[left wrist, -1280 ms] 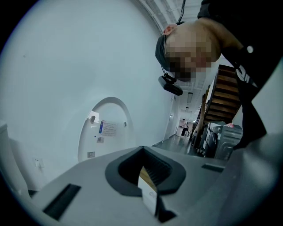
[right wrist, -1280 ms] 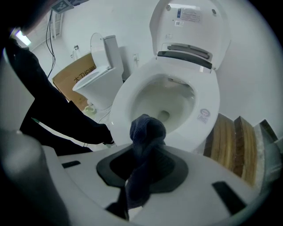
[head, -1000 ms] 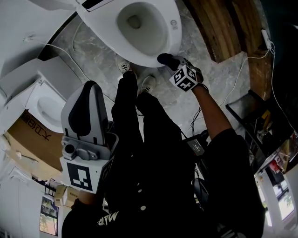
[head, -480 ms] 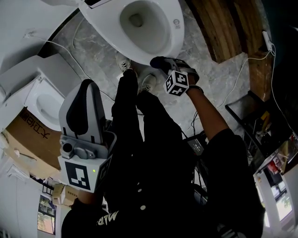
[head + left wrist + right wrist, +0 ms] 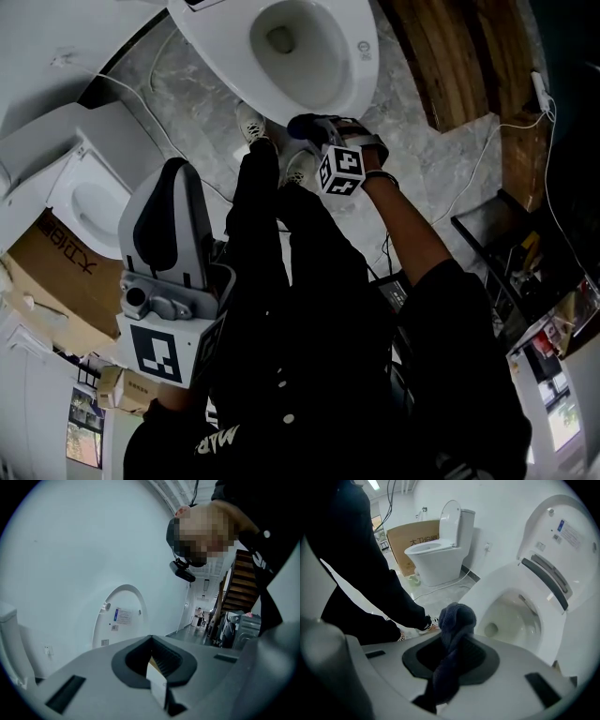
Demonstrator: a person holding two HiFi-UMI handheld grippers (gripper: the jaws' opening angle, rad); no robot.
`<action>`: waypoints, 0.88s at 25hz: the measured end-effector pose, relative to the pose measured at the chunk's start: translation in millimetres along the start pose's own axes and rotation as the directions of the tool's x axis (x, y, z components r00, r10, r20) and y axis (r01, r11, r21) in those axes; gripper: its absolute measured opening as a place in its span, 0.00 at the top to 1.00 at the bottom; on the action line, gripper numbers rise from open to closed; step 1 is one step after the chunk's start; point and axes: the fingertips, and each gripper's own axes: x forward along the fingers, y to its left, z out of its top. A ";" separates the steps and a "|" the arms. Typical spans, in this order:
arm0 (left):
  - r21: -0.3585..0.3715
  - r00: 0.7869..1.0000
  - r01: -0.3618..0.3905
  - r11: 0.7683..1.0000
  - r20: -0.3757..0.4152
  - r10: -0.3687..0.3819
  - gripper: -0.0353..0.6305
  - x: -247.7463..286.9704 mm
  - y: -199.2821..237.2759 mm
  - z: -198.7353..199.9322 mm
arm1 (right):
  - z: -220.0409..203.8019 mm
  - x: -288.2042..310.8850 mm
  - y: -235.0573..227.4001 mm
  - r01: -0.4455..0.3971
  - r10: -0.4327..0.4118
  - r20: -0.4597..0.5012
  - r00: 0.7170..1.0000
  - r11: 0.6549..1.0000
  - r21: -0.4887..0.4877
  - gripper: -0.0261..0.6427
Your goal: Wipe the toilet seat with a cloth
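The right gripper (image 5: pixel 311 126), jaws clamped on a bunched dark cloth (image 5: pixel 456 618), holds it just beside the front rim of the toilet seat (image 5: pixel 352 92); whether the two touch cannot be told. The left gripper (image 5: pixel 167 220), jaws together on nothing, hangs well apart from the toilet. The step in hand appears to be a wiping pass at the front edge, and the next move probably calls for pressing the cloth onto the rim and sweeping it round the curve without loosening the clamp.

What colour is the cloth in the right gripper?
Dark navy blue cloth; clearest in the right gripper view.
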 end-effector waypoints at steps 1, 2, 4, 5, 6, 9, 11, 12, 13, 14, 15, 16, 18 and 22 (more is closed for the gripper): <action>0.000 1.000 -0.001 1.000 0.000 0.001 0.94 -0.4 0.8 0.3 | 2.9 1.2 -1.1 0.000 0.000 0.003 1.000 1.000 -0.005 0.83; 0.001 1.000 -0.004 1.000 -0.001 0.004 0.94 -1.3 2.1 0.3 | 5.4 2.3 -2.1 0.001 -0.001 0.005 1.000 1.000 -0.011 0.83; -0.001 1.000 -0.010 1.000 -0.004 0.010 0.94 -3.5 5.7 -0.7 | 9.0 4.2 -2.9 -0.002 0.002 0.008 1.000 1.000 -0.024 0.83; -0.004 1.000 -0.014 1.000 -0.004 0.014 0.94 -3.8 7.3 -1.2 | 10.2 4.9 -3.1 -0.004 0.005 0.009 1.000 0.999 -0.032 0.83; -0.008 1.000 -0.017 1.000 -0.003 0.017 0.94 -3.5 8.4 -1.3 | 11.1 5.4 -3.4 -0.007 0.007 0.009 1.000 0.999 -0.039 0.83; -0.017 1.000 -0.020 1.000 0.003 0.020 0.94 0.0 8.9 -0.3 | 14.7 6.6 -5.0 -0.015 0.016 0.013 1.000 0.998 -0.057 0.83; -0.019 1.000 -0.019 1.000 0.002 0.019 0.94 2.0 9.0 -0.5 | 18.7 8.1 -6.8 -0.022 0.023 0.019 1.000 0.998 -0.065 0.83; -0.020 1.000 -0.018 1.000 0.000 0.018 0.94 2.5 9.8 -1.0 | 21.4 9.3 -8.1 -0.026 0.027 0.023 0.999 0.997 -0.068 0.83; -0.020 1.000 -0.019 1.000 -0.003 0.019 0.94 2.8 11.2 -1.6 | 24.8 10.8 -9.8 -0.029 0.031 0.027 0.999 0.997 -0.070 0.83; -0.020 1.000 -0.021 1.000 -0.006 0.021 0.94 3.0 13.1 -2.1 | 28.6 12.5 -11.7 -0.032 0.034 0.031 0.999 0.997 -0.071 0.83; -0.019 1.000 -0.023 1.000 -0.009 0.023 0.94 3.3 15.2 -2.6 | 32.5 14.3 -13.9 -0.034 0.036 0.036 0.999 0.997 -0.072 0.83; -0.019 1.000 -0.026 0.999 -0.012 0.026 0.94 3.7 17.3 -2.7 | 36.2 16.1 -16.1 -0.035 0.038 0.040 0.998 0.997 -0.072 0.83; -0.016 0.999 -0.030 0.999 -0.013 0.030 0.94 4.9 20.4 -1.8 | 42.4 18.5 -20.0 -0.039 0.043 0.047 0.998 0.997 -0.070 0.83; -0.015 0.999 -0.036 0.999 -0.013 0.036 0.94 8.5 23.1 1.5 | 50.3 19.4 -25.5 -0.046 0.050 0.061 0.997 0.997 -0.062 0.83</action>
